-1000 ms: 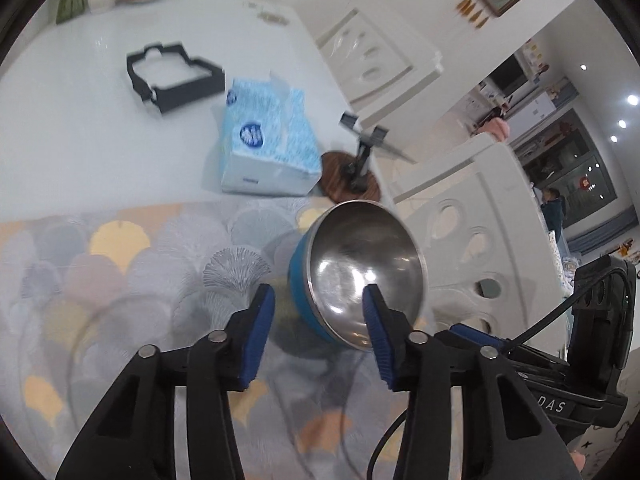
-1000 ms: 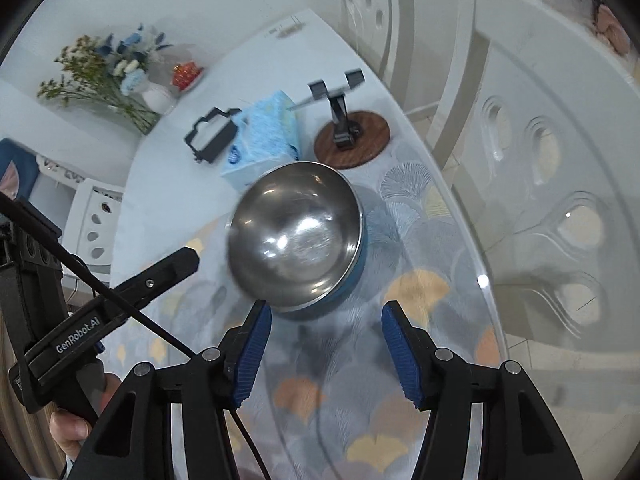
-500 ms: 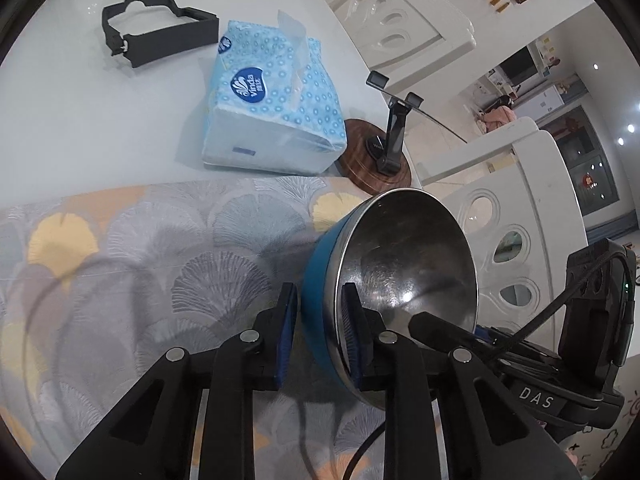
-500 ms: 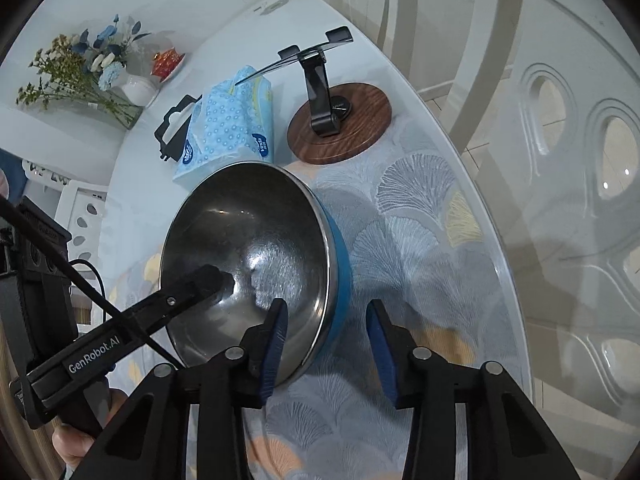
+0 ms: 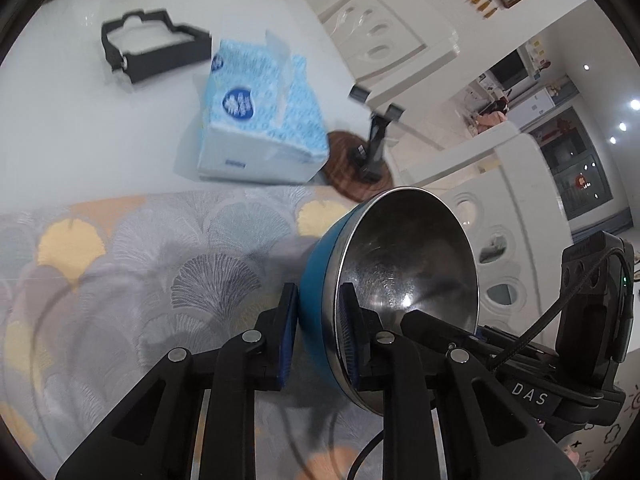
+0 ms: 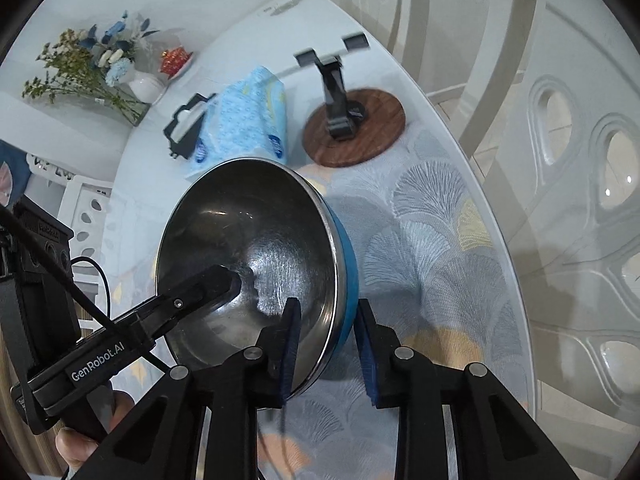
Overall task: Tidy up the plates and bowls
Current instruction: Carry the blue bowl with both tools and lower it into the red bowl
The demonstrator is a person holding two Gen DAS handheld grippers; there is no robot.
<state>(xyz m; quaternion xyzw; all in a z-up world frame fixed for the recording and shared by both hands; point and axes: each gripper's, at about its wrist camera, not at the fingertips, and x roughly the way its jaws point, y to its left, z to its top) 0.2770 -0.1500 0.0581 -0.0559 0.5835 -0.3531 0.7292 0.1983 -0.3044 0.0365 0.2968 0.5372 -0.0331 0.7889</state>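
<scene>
A steel bowl with a blue outside [image 5: 404,272] is held tilted above the patterned table mat [image 5: 140,280]. My left gripper [image 5: 318,332] is shut on the bowl's near rim, one pad on the blue outside, one inside. My right gripper [image 6: 328,348] straddles the opposite rim of the same bowl [image 6: 248,256], one pad inside and one outside, closed on the wall. Each gripper's finger shows inside the bowl in the other's view.
A blue tissue pack [image 5: 260,120], a black frame [image 5: 152,48] and a phone stand on a round wooden base [image 6: 352,128] lie beyond the bowl. A flower vase [image 6: 144,84] stands at the far end. White chairs [image 6: 580,160] line the glass table's right edge.
Both grippers closed onto the bowl's rim from opposite sides. The bowl has risen and tilted off the mat; the view has pulled back slightly since half a second ago.
</scene>
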